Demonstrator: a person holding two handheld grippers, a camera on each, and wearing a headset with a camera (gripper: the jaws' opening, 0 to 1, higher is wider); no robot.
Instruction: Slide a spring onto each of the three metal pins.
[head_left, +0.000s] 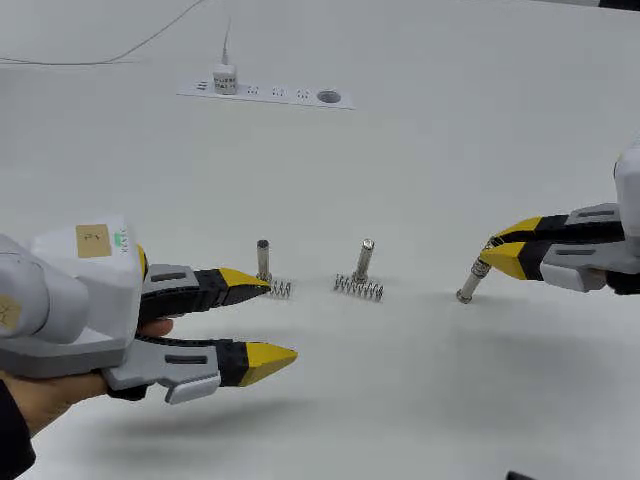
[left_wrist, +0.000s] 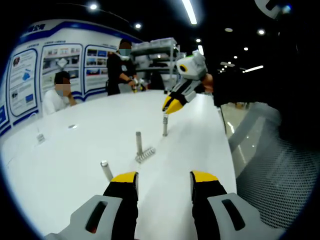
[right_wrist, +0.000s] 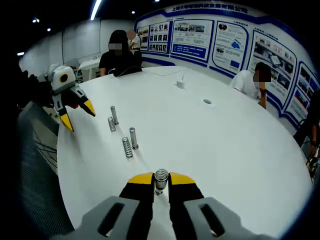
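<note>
Pins: three in a row, set a little in from the near edge of the counter (head_left: 420, 140).

- Left pin (head_left: 263, 259) and middle pin (head_left: 365, 259) stand upright and bare.
- Left spring (head_left: 282, 289) lies flat, touching or just beside the left pin's foot.
- Middle spring (head_left: 358, 288) lies flat just in front of the middle pin. Both loose springs have their long axis along the row.

Right tongs (head_left: 494, 250): narrow, clamped on the third spring (right_wrist: 160, 180). The right gripper view looks almost straight down its bore, so the coil axis runs roughly along the tongs.

Right pin (head_left: 470, 283) is tilted, with its top end leaning toward the right tongs' tips. I can't tell if its foot is on the counter or just off it. The third spring sits at that top end, but I can't tell whether it has started over the pin.

Left tongs (head_left: 265, 320): wide open and empty, pointing along the row. The far tip is just beside the left pin and left spring, and the pin sits outside the gap on the far side.

My read:
- The feed has to follow the right pin's tilted axis, down and away from the right tongs. Pushing off that axis would likely tip the pin or buckle the coil.
- The left spring is the left tongs' job, since it's much the nearer. It lies slightly to the far side of the gap, so the tongs need to shift toward the pin before closing.
</note>
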